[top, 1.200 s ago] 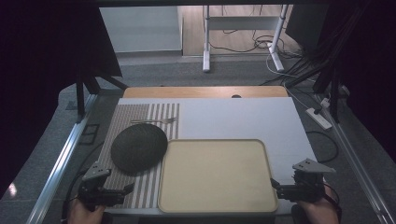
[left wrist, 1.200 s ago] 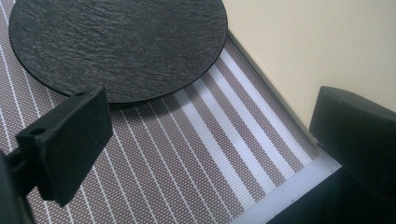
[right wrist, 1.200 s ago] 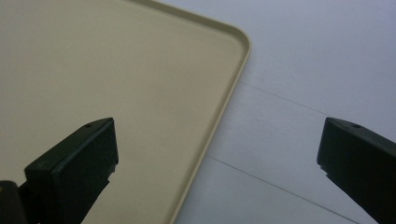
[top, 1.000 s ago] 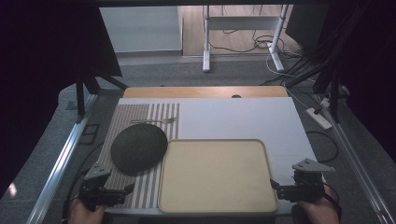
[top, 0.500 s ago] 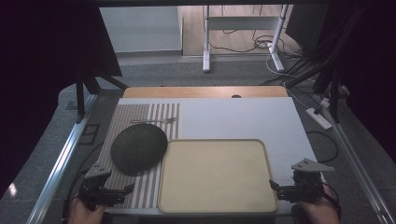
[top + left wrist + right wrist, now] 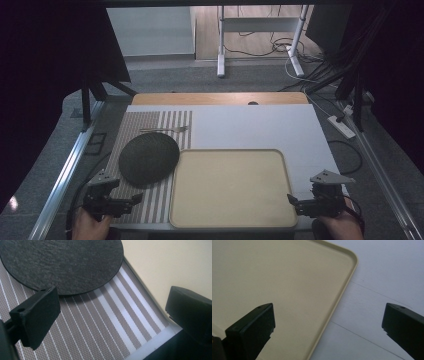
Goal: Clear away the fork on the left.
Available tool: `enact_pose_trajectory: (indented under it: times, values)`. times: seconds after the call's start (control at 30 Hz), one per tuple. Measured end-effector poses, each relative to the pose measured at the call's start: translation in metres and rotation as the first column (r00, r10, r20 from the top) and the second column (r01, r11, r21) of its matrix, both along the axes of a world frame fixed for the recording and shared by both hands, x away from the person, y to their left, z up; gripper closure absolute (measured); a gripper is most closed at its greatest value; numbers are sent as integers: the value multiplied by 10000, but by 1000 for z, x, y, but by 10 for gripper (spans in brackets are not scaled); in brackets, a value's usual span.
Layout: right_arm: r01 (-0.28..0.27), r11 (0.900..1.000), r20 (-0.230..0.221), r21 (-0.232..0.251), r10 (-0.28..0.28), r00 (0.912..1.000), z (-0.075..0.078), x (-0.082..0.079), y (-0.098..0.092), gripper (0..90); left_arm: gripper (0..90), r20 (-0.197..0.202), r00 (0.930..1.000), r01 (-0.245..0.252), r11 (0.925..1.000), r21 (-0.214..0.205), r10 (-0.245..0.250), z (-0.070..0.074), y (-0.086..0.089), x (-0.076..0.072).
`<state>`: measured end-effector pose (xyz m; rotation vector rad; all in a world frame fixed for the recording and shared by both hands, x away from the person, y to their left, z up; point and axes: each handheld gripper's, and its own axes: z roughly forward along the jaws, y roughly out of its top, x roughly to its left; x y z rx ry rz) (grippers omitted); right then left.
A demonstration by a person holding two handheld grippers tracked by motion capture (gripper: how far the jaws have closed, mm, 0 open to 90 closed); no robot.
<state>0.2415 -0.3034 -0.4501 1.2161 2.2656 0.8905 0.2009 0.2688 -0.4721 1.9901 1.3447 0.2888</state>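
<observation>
— What sits under your left gripper (image 6: 134,200)?

— Its jaws are spread wide over the striped woven mat (image 6: 100,322), empty. Just ahead lies the round dark plate (image 6: 62,262), flat with a rough, slate-like grain; its edge overlaps the mat and comes just beside the tray's left rim.

— And your right gripper (image 6: 291,199)?

— Also spread wide, pinching nothing. Its jaws straddle the right rim of the beige tray (image 6: 287,290), a smooth matte rectangle with rounded corners and a low raised lip, resting on the white table (image 6: 382,277).
</observation>
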Motion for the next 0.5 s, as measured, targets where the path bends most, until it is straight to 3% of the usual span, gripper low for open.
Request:
enact_pose_trajectory:
  times: [0.23,0.5]
  values:
    - [-68,10000,-45,-25,68,10000,0,0,0,0,7,221,9993,303,9992,263,-309,-1,-4,9]
    - [-118,9999,-113,-73,117,9999,0,0,1,0,0,481,9970,587,9979,291,-600,-3,-6,26]
